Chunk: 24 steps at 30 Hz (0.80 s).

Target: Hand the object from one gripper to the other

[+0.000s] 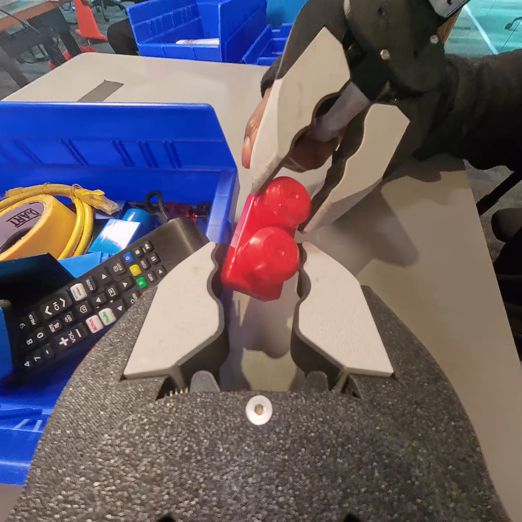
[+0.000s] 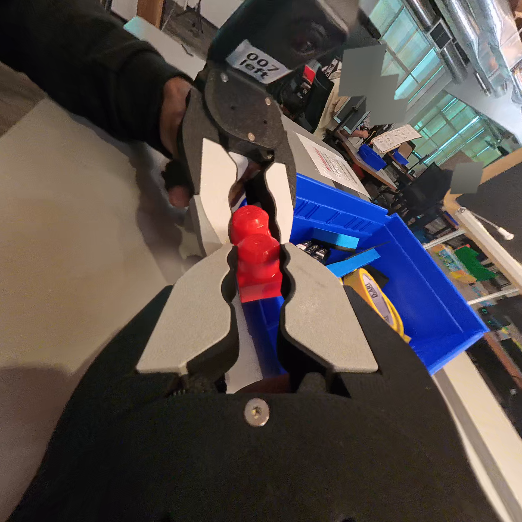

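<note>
Left wrist view: the left claw [image 1: 258, 255] sits in the foreground, its grey fingers either side of the near stud of a red plastic two-stud building brick [image 1: 264, 240]; both fingertips appear to touch it, so it reads as pinching the brick. The right claw [image 1: 278, 210] reaches in from the upper right, its fingers bracketing the far stud; whether they press on it or only flank it I cannot tell here. The brick is held in the air above the pale grey counter [image 1: 409, 296], just beside the edge of a blue plastic bin [image 1: 113, 141]. In the bin: a black remote control [image 1: 93, 299], a yellow network cable [image 1: 82, 209], a roll of yellow tape [image 1: 36, 226].

Right wrist view: the right claw [image 2: 258, 255] pinches the brick [image 2: 258, 268] at its near stud, both fingers against its sides. The left claw [image 2: 251, 223] comes from above, fingers around the far stud. Blue bin [image 2: 423, 282] lies to the right on the counter [image 2: 70, 240].
</note>
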{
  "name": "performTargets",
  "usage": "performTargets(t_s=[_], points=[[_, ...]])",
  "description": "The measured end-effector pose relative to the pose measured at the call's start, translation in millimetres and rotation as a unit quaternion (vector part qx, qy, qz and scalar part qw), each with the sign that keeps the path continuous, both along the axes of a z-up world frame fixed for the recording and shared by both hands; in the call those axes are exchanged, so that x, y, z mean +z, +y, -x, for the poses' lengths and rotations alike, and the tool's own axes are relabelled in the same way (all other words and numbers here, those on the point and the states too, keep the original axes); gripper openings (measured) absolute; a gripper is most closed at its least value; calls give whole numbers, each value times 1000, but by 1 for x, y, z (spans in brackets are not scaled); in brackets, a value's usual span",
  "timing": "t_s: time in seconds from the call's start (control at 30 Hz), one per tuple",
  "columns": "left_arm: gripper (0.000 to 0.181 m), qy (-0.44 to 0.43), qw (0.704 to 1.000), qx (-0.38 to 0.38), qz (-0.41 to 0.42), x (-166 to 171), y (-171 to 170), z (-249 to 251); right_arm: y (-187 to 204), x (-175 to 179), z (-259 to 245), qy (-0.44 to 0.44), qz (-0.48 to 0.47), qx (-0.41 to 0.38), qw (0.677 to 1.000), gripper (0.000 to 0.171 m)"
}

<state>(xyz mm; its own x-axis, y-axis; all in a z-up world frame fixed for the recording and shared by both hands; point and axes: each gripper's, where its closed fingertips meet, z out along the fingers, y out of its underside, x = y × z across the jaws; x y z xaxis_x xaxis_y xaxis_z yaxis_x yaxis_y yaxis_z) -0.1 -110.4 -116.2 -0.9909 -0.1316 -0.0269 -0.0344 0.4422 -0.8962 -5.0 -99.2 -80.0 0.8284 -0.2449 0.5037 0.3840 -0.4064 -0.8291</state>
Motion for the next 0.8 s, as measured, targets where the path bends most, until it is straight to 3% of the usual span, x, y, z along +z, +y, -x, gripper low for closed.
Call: performTargets(t_s=[0.23,0.47,0.6,0.8], points=[[62,17,998,-5,53,13,-1,-1,-11,22,-11,134,-131,3,982,28],[68,117,979,-8,164,36,-7,0,-19,54,-16,282,-318,71,902,28],[67,151,963,-13,221,53,-6,3,-8,58,-15,314,-357,83,876,28],[41,143,941,-1,308,75,5,-4,10,50,-18,326,-361,64,871,28]])
